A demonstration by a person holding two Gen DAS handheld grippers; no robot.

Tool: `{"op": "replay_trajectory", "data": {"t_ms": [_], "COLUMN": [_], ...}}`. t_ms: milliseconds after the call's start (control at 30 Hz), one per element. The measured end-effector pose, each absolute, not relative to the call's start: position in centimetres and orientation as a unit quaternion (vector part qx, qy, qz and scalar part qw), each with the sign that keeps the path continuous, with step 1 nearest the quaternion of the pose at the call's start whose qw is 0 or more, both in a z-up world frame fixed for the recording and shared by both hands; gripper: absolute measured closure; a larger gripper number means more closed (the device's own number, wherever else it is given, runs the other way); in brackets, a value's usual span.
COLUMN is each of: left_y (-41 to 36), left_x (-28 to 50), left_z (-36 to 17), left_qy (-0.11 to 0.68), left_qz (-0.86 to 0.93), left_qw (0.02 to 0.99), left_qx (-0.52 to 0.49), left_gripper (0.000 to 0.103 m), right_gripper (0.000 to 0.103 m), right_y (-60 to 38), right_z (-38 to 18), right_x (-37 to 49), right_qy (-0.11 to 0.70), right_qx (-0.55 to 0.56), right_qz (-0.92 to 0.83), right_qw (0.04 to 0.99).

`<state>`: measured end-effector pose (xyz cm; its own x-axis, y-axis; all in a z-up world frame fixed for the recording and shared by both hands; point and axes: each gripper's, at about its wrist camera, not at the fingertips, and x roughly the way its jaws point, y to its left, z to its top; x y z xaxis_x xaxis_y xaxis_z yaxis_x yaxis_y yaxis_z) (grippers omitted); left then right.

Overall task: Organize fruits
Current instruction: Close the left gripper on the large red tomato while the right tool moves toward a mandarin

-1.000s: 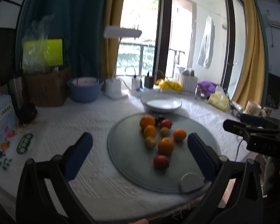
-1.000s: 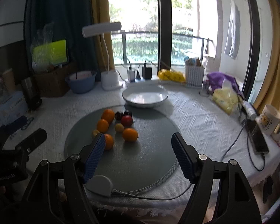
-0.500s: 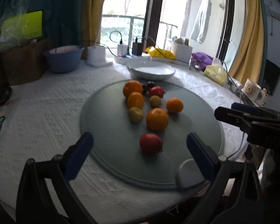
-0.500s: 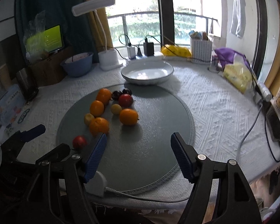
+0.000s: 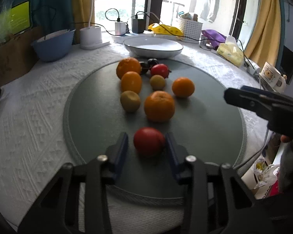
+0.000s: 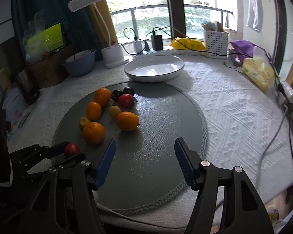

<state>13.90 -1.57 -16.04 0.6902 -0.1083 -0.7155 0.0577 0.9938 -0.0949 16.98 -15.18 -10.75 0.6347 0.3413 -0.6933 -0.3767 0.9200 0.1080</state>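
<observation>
**Red fruit framed between the left fingers on the grey mat**

We look across a round worktop (image 6: 224,105) covered in a white textured cloth, with a balcony window and yellow curtains behind it. At the far left sits a blue bowl (image 6: 79,64), then a white desk lamp (image 6: 115,57), chargers with black cables, and a white slotted basket (image 6: 215,41); a yellow tissue pack (image 6: 257,73) lies at the right. A white plate (image 6: 154,68) stands at the far edge of a round grey mat (image 6: 162,136) that takes up the middle of the worktop.

On the left half of the mat we see the fruits in a loose group. Nearest the left edge is a red fruit (image 5: 149,144), sitting between the blue pads of the left hand-held gripper (image 5: 146,146). Its fingers stand a little apart, one on each side of the fruit; we see a narrow gap on the left, and on the right we cannot tell whether the pad touches. Beyond it lie a large orange (image 5: 159,106) with a small yellow-green fruit (image 5: 130,101) to its left, two more oranges (image 5: 131,81) in a row going far, another orange (image 5: 183,87) to the right, a second red fruit (image 5: 159,70), a small yellowish fruit (image 5: 157,82) and two dark plums (image 6: 123,92) nearest the plate.

The right hand-held gripper (image 6: 144,163) hovers over the bare near part of the mat, fingers wide apart and holding nothing.
</observation>
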Motion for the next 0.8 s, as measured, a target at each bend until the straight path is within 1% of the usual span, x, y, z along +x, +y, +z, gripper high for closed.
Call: {"op": "replay_trajectory", "data": {"t_ms": [200, 533, 800], "left_y": [-0.6, 3.3, 6.2], "left_x": [13.9, 13.4, 13.4], "left_z": [-15.9, -14.6, -14.6], "left_qy": [0.387, 0.351, 0.344], "left_qz": [-0.051, -0.039, -0.025], "left_qw": [0.92, 0.933, 0.934], "left_qx": [-0.043, -0.068, -0.091], "left_gripper": [0.07, 0.07, 0.07], "right_gripper": [0.038, 0.038, 0.038], "right_y": [-13.0, -8.0, -5.8], "right_z": [-10.6, -12.8, -13.5], "right_x": [17.4, 18.2, 19.4], "right_qy": [0.375, 0.417, 0.436], "right_qx": [-0.045, -0.075, -0.088], "right_qz": [0.231, 0.267, 0.263], "right_qw": [0.897, 0.865, 0.856]}}
